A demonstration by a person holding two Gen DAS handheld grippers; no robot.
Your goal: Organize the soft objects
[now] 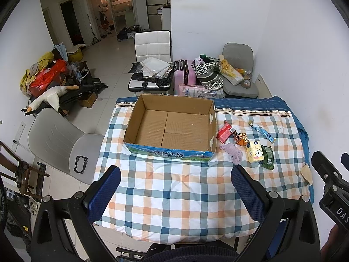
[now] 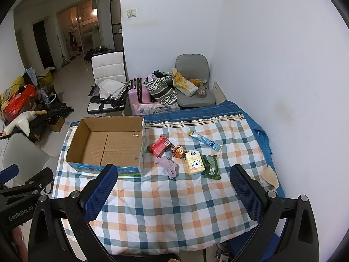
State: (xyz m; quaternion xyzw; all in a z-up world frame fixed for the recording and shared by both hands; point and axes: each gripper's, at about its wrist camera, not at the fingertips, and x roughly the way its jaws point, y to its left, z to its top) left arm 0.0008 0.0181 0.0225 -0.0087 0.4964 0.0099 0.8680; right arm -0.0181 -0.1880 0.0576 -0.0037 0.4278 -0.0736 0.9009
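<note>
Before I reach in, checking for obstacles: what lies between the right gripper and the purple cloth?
Only bare checked quilt lies between the right gripper and the purple cloth, per the right wrist view.

Left gripper [image 1: 175, 193]: jaws wide apart, blue pads facing each other, nothing between them, held above near edge of table, aimed forward and down.
Right gripper [image 2: 173, 192]: same pose, jaws wide apart, holding nothing.
Both side by side, each visible at edge of other's view.
</note>
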